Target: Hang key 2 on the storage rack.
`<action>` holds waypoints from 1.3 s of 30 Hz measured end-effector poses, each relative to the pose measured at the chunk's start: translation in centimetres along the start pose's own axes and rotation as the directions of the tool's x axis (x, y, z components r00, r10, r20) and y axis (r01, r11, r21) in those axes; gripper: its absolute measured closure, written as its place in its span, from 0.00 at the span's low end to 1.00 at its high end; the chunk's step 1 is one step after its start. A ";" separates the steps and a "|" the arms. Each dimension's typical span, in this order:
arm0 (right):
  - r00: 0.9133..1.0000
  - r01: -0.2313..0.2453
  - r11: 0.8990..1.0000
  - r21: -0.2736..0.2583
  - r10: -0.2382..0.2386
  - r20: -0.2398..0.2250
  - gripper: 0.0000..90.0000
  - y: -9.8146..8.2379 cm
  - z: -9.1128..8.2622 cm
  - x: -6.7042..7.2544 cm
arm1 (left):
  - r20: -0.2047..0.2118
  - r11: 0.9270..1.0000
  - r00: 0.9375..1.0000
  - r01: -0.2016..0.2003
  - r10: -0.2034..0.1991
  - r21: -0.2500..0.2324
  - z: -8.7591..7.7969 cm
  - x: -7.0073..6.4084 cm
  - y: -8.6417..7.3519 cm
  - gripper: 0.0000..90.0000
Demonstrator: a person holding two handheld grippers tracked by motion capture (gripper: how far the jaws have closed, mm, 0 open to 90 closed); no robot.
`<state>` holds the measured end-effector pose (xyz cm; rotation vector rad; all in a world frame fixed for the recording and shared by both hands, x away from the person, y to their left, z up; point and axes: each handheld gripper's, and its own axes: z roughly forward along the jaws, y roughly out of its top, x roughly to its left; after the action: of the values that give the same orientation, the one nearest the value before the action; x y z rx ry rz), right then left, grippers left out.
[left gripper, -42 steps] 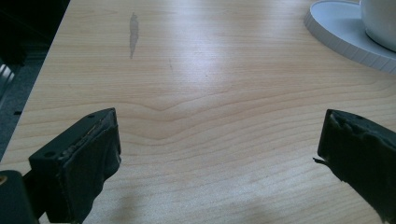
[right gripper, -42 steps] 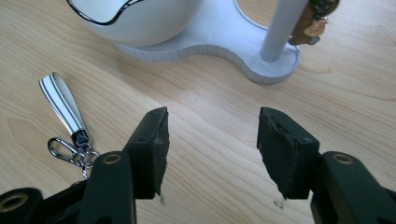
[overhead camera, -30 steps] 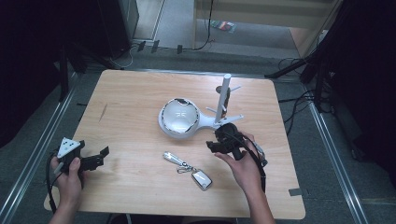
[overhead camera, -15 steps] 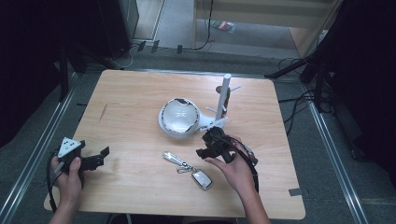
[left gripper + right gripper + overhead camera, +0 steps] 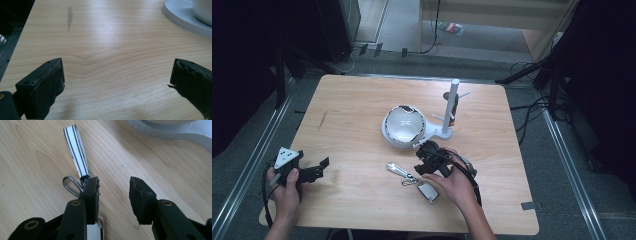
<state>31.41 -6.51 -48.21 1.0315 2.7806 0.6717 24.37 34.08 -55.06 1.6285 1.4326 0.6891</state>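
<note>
We are at the reach-in stage of picking up the key fob set (image 5: pixel 413 179), which lies flat on the bench (image 5: pixel 362 115) toward six o'clock of its middle, just below the white dome-shaped object (image 5: pixel 403 125) and its stand (image 5: pixel 451 107). The right gripper (image 5: pixel 428 159) hovers just beside the set, at about one o'clock of it, with its fingers (image 5: pixel 90 195) spread and nothing between them. In the right gripper view the left finger sits over the join where the strap (image 5: pixel 77 152) meets the wire loop (image 5: pixel 71 185), while the right finger hangs over bare wood.

We judge that the next move calls for shifting the gripper sideways so the strap or the ring falls between the fingers, lowering until the pads meet the bench, then closing. The pieces lie thin and flat, so the pads must come down nearly to the surface to catch anything.

The strap is a glossy, narrow band, white with dark lengthwise stripes, and looks slick. The loop is polished bent wire; a rectangular fob with a bright metal rim lies at the set's five o'clock end. The bench is pale, smooth wood with visible grain.

The left gripper (image 5: pixel 307 172) rests near the bench's eight o'clock edge, its fingers (image 5: pixel 47 87) wide apart, rubbery and worn, holding nothing.
</note>
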 end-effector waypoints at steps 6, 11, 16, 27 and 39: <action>0.999 0.032 0.999 0.018 -0.031 -0.010 0.71 0.4 0.9 0.6 | -0.001 1.000 1.000 -0.001 0.001 0.000 0.0 0.0 0.0 0.00; 0.998 0.051 0.999 0.019 -0.051 -0.023 0.71 0.8 1.5 1.1 | -0.002 1.000 1.000 -0.001 0.001 -0.001 0.0 0.0 0.0 0.00; 0.997 0.073 0.997 0.028 -0.072 -0.028 0.71 1.1 2.1 1.8 | -0.003 1.000 1.000 -0.004 0.004 -0.001 0.0 0.0 0.0 0.00; 0.995 0.098 0.995 0.036 -0.096 -0.038 0.72 1.4 3.7 2.8 | 0.002 1.000 1.000 0.000 0.000 -0.001 0.0 0.0 0.0 0.00; 0.993 0.115 0.993 0.040 -0.114 -0.031 0.73 1.4 4.6 3.3 | 0.002 1.000 1.000 0.000 0.000 0.000 0.0 0.0 0.0 0.00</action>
<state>30.80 -1.75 -51.56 0.8675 2.8637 0.6221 24.38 34.09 -55.06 1.6293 1.4314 0.6875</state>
